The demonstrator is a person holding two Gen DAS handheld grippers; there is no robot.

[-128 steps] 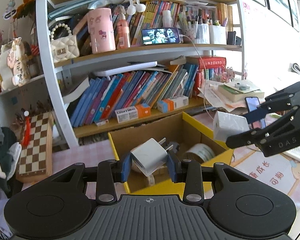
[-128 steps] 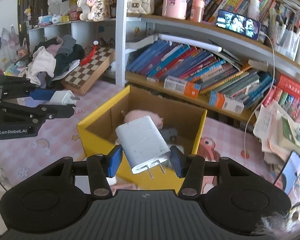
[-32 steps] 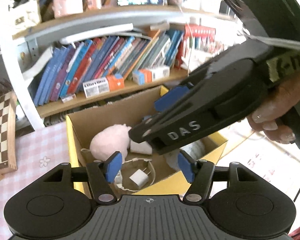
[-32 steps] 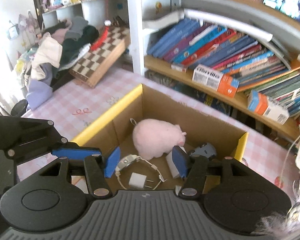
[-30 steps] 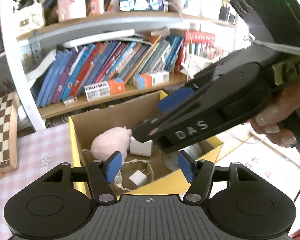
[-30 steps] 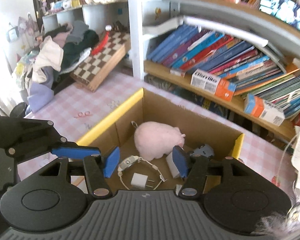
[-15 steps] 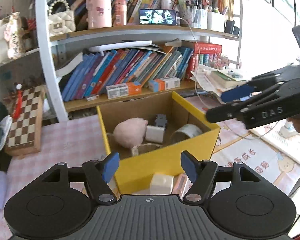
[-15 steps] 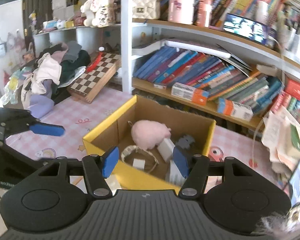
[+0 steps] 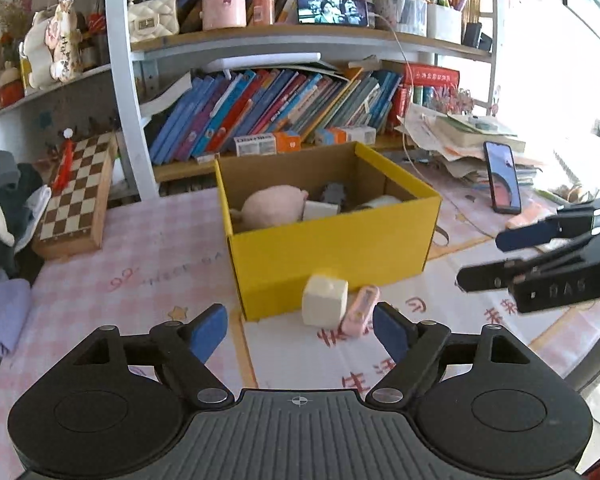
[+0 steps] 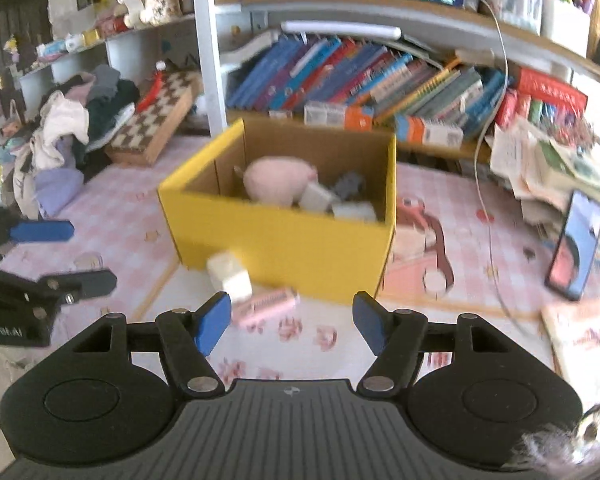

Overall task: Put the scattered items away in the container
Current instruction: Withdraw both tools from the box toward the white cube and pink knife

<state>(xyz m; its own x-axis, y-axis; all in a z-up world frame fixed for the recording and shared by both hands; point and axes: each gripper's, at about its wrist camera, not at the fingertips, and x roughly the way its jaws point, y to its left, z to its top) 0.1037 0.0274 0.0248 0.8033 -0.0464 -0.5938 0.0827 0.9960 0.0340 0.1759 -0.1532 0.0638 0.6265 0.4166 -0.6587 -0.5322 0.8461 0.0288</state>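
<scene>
A yellow cardboard box stands on the pink checked table and holds a pink plush, white chargers and a grey item. In front of the box lie a cream cube and a pink flat item. My left gripper is open and empty, hovering short of the cube. My right gripper is open and empty too, just behind the pink item. Each gripper shows at the side of the other's view, the right gripper and the left gripper.
A bookshelf full of books runs behind the box. A chessboard and a clothes pile sit at the left. A phone leans against stacked papers at the right, with a cable nearby.
Both grippers let go of their white chargers into the box, then pulled back and up. The box now sits farther away, and the cube and pink item in front of it have come into view.
</scene>
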